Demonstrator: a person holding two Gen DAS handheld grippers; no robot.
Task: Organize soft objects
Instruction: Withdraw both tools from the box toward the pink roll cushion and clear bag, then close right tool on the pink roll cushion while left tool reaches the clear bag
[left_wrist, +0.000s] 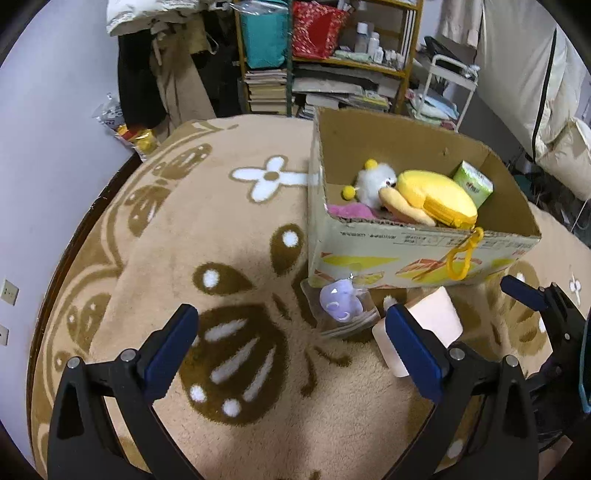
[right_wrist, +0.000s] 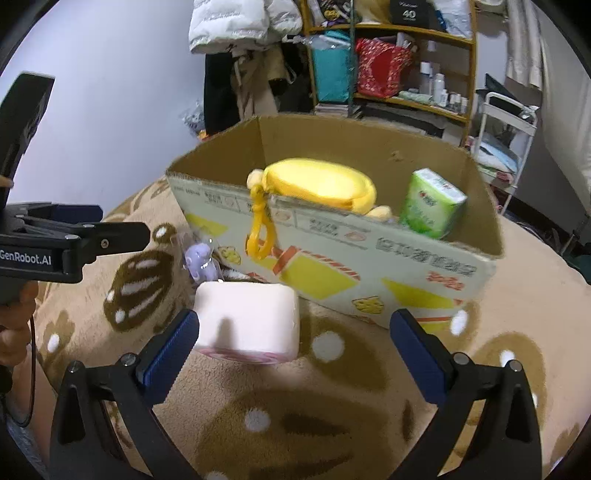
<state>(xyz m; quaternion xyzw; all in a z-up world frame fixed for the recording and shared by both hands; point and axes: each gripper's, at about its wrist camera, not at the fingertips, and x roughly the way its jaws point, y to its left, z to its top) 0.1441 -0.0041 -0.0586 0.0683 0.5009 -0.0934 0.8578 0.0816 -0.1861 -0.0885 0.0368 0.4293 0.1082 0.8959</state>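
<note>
Cluttered shelving and hanging coats fill the back of the room, and a beige patterned blanket (left_wrist: 229, 229) covers the surface on which everything rests. An open cardboard box (left_wrist: 413, 251) stands toward the far right of the blanket and already holds a yellow plush (left_wrist: 432, 197), a white fluffy toy (left_wrist: 373, 182), something pink, and a green tissue pack (left_wrist: 473, 183); the plush's yellow clip (right_wrist: 258, 227) hangs over the near wall.

Two soft things remain outside, both just beside the box's near wall: a purple toy in a clear wrapper (left_wrist: 340, 301) and a pale pink block (right_wrist: 247, 321).

The left hand-held gripper (left_wrist: 291, 354) hovers with jaws spread wide, holding nothing. The right hand-held gripper (right_wrist: 295, 350) is likewise wide open and empty, the pink block lying off-centre, close to its left finger.

Closing from here could likely catch only the block's edge, squashing it or flicking it away. The slick wrapper may slip, and a low lift might snag the dangling clip or nudge the box.
</note>
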